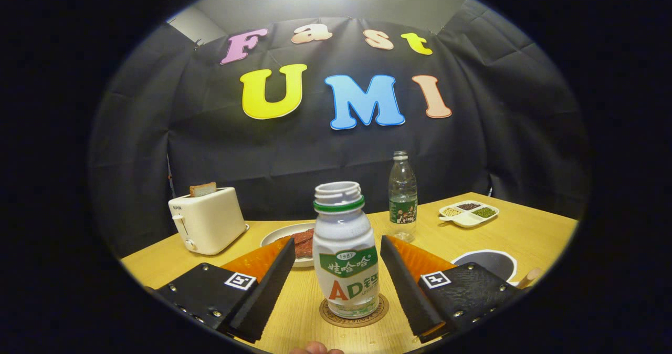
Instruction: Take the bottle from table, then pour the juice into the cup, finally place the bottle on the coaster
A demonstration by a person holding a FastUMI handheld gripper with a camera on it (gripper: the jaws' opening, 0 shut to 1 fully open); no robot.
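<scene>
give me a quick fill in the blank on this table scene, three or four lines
1. The white capless plastic bottle stands upright on a round ____.
2. The gripper is ____, a gap between each finger and the bottle.
3. A slice of ____ sticks up from the cream toaster.
4. The white divided dish sits beyond the dark white-rimmed cup and right of the clear ____ bottle.

Missing words: coaster; open; toast; water

The one camera rides on the gripper [336, 283], low over the light wooden table [525, 233], looking forward along its two spread fingers toward the booth's black cloth wall [336, 154]. It sits close to the white capless bottle [345, 249] between them.
</scene>
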